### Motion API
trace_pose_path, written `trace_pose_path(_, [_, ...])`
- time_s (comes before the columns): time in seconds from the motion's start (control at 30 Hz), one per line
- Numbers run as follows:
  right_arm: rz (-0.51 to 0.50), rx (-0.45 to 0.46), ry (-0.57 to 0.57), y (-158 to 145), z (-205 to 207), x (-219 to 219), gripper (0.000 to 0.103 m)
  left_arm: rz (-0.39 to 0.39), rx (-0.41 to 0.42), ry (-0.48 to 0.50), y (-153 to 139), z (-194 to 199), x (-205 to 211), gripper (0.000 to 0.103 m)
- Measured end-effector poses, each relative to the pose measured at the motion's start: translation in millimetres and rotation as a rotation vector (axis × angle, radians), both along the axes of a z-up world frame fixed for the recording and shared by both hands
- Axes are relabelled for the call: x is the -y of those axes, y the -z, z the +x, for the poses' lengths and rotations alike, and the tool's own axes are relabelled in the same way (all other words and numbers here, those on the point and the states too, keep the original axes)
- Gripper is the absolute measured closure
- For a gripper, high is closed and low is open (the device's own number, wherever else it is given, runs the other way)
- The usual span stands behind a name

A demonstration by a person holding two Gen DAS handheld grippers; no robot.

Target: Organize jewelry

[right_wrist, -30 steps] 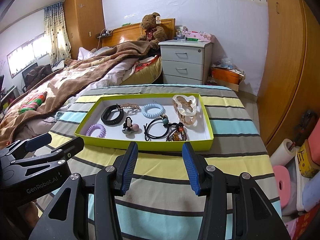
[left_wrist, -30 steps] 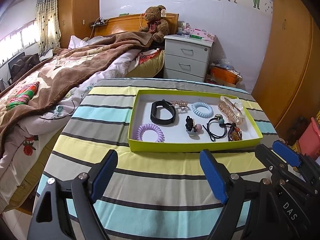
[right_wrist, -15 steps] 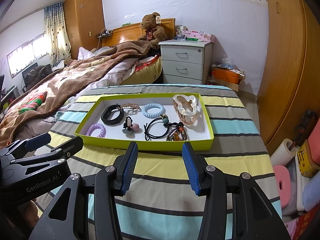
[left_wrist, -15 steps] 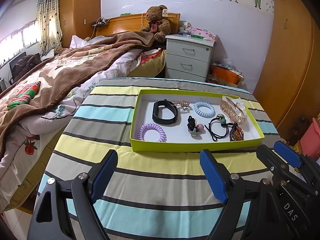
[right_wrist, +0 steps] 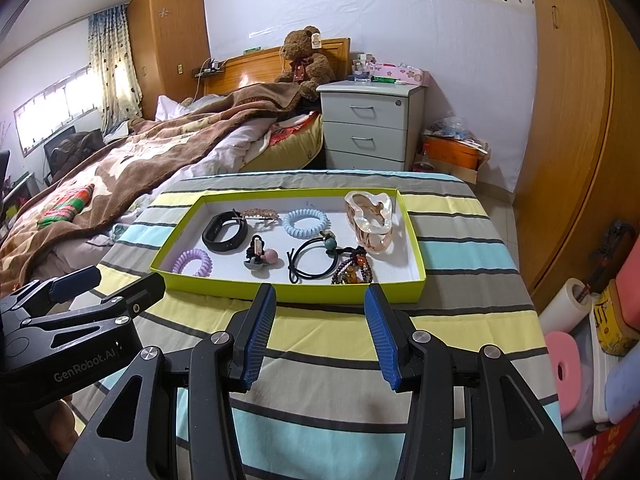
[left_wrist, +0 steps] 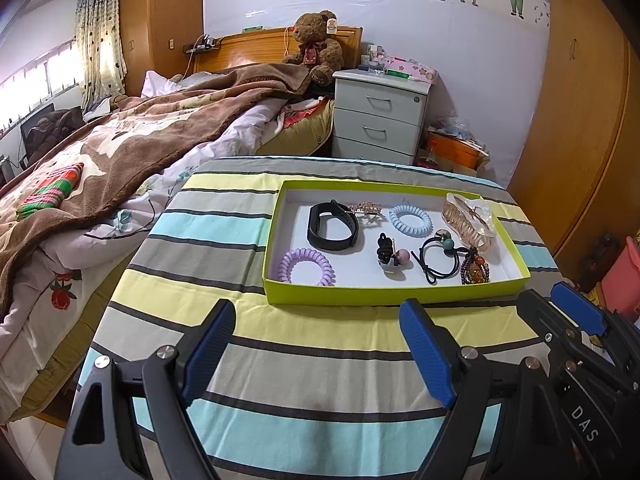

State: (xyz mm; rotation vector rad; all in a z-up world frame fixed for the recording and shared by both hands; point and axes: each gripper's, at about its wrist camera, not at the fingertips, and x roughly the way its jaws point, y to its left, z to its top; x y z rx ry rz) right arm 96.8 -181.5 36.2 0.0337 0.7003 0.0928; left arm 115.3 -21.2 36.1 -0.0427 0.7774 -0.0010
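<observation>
A lime-green tray [left_wrist: 360,295] [right_wrist: 344,293] sits on the striped tablecloth. In it lie a black wristband [left_wrist: 332,227] [right_wrist: 224,233], a purple coil hair tie [left_wrist: 306,266] [right_wrist: 193,262], a blue coil hair tie [left_wrist: 411,220] [right_wrist: 306,223], a black hair tie with a bead [left_wrist: 438,254] [right_wrist: 314,258], a beaded bracelet [left_wrist: 474,268] [right_wrist: 354,270], a clear hair claw [left_wrist: 470,220] [right_wrist: 370,216], a rhinestone clip [left_wrist: 366,210] [right_wrist: 260,214] and a small pink-ball clip [left_wrist: 392,256] [right_wrist: 260,258]. My left gripper [left_wrist: 320,348] is open and empty, short of the tray. My right gripper [right_wrist: 320,332] is open and empty, near the tray's front wall.
The table [left_wrist: 320,368] is covered in a striped cloth. A bed with a brown blanket [left_wrist: 120,148] lies to the left. A white nightstand [left_wrist: 380,116] stands behind, a wooden wardrobe [right_wrist: 580,120] on the right, and floor clutter [right_wrist: 592,352] beside the table.
The left wrist view has shifted slightly, so the tray sits a bit further right and lower. The right gripper has not moved. Both stay open.
</observation>
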Motion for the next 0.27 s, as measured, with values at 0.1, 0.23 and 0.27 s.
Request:
trace_pose_path(0.1, [-0.001,0.000,0.000,0.1,0.0,0.1,0.056,0.005,0.004,-0.002,-1.0,-1.2,-1.0,0.018])
trace_pose_path(0.23, [-0.001,0.000,0.000,0.1,0.1,0.0,0.056,0.008,0.001,-0.007,-1.2,0.2,-1.9,0.018])
trace_pose_path(0.27, [-0.001,0.000,0.000,0.1,0.1,0.0,0.056,0.007,0.002,-0.006,-1.4,0.3,-1.2,0.018])
